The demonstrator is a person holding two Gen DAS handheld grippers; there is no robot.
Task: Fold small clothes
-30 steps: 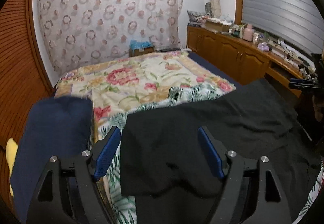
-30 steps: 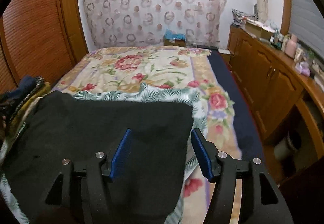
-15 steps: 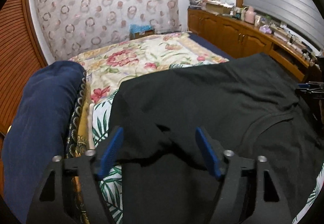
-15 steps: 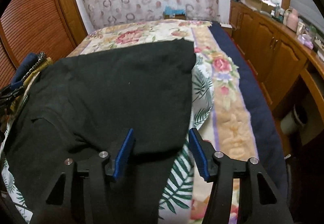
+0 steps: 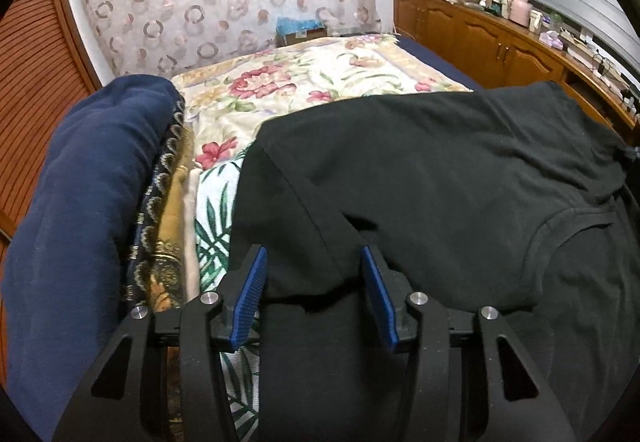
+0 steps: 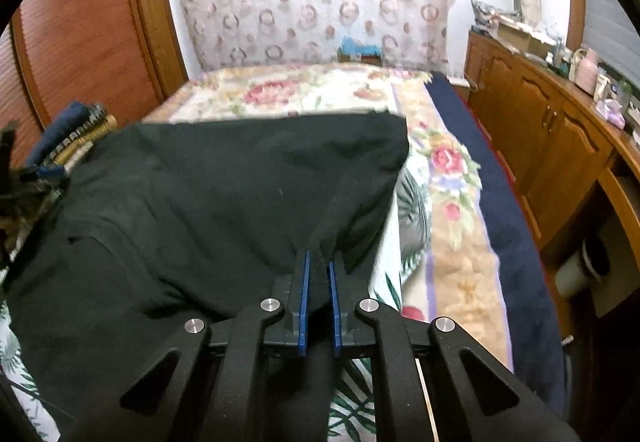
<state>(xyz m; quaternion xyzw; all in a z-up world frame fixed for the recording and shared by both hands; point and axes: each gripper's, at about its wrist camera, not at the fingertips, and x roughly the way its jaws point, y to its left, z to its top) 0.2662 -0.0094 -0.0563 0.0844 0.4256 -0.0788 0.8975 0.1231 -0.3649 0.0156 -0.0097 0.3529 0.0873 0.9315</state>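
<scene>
Hiding bedspread [image 5: 320,82]: black shirt [image 5: 440,170], claw-pinched.

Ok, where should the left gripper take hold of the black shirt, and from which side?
Grip the black shirt at its near-left folded edge, now between the left gripper fingers, which have just been closing. Come from the near side, angled down: that edge lies loose on the bedspread, matching the right gripper pinch.

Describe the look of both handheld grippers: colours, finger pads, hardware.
Both match: the left gripper and right gripper have matte black angular frames with triangular cutouts, two fingers faced with ribbed blue pads, and round silver bolt heads at the pivots. No cables, markings, hands or sleeves show.
</scene>
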